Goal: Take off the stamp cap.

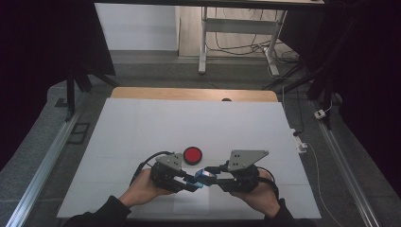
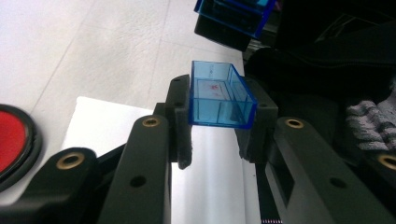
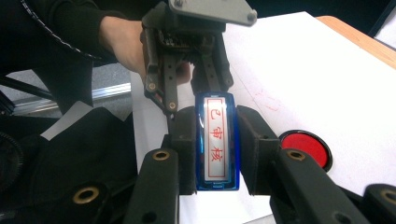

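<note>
Low in the middle of the high view, the left gripper [image 1: 191, 183] and right gripper [image 1: 218, 180] meet over the white tabletop [image 1: 142, 127]. Left jaws pinch a hollow blue cap [image 2: 219, 95]; right jaws pinch the blue stamp [image 3: 217, 142], its red-lettered face showing. Probably the cap is just off. Next, the stamp face must reach the red ink pad [image 1: 193, 154], pressed flat.
</note>
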